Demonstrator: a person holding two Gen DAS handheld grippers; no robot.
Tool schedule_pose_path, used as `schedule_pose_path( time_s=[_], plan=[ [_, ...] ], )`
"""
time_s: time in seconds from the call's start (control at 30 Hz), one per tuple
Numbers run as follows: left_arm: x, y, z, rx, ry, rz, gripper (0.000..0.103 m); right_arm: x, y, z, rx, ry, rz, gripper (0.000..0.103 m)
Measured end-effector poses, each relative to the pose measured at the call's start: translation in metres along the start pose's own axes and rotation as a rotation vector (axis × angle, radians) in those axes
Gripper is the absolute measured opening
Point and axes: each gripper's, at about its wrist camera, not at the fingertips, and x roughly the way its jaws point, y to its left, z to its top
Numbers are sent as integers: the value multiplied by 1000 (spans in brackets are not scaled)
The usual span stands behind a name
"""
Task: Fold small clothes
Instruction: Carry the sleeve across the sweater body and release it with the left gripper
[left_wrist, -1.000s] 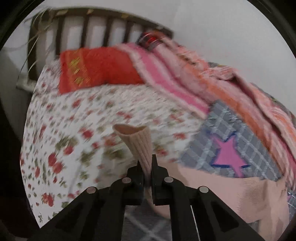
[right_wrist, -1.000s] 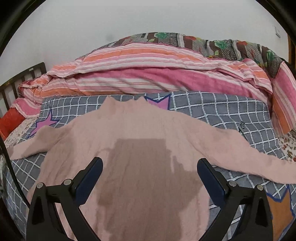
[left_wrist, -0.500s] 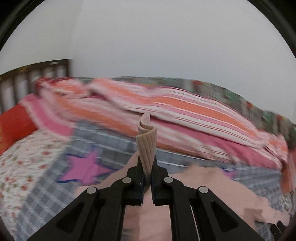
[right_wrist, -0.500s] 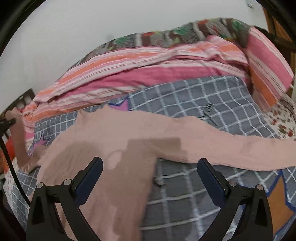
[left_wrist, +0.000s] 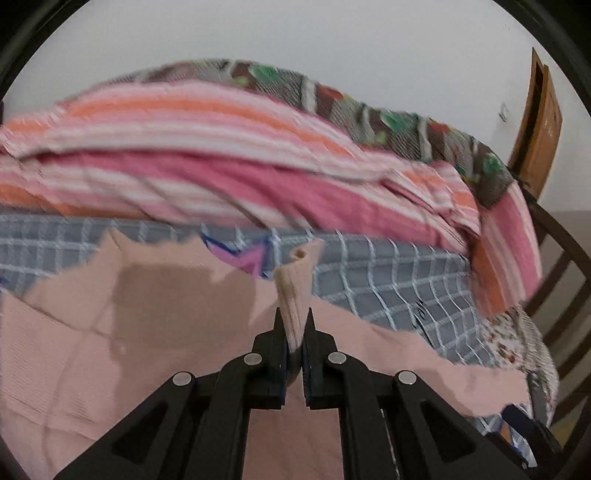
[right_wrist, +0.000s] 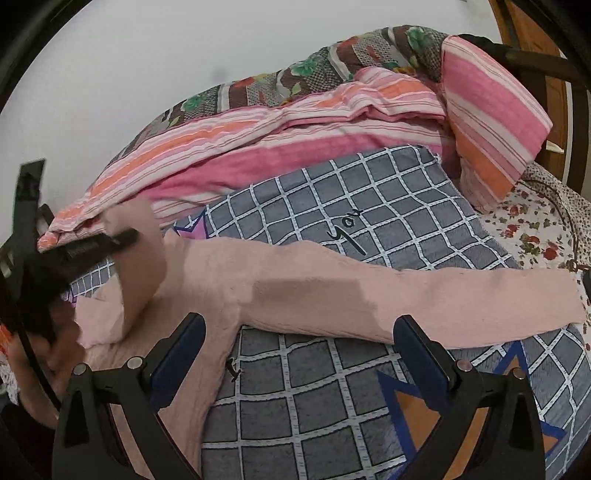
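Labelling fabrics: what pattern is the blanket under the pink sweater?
Grey blanket with a white grid and star patches, clearest in the right wrist view.

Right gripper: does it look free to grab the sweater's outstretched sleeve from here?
Probably yes. The right gripper is open, and the outstretched sleeve lies flat on the grey checked blanket just ahead, nothing covering it. The left gripper holds the other cuff, well aside.

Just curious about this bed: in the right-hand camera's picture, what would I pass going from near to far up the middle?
Open right tongs → grey checked blanket → pink sweater's sleeve → pink striped quilt → floral quilt → white wall.
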Motion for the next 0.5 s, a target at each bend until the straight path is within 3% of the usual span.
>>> schedule_pose_path(
  time_s=[0.1,0.17,0.23,0.3,0.33,0.43,0.5],
  plan=[
    [-4,6,-8,-6,28,1,20,-1,1,0,-1,-5,13,100],
    [-12,19,-8,-10,29,5,50,1,4,-1,-4,1,24,100],
    [-29,35,-12,-17,-18,37,67,5,8,-2,-12,12,38,100],
    [-41,51,-13,-9,-45,71,67,10,13,-3,-19,30,59,100],
    [-52,64,-19,-6,-52,126,67,13,16,-5,-16,39,71,99],
    [-65,101,-29,-43,-44,220,67,22,28,-8,-14,61,120,81],
    [-71,127,-38,-64,2,279,67,30,38,-9,-27,83,144,68]
  ],
)
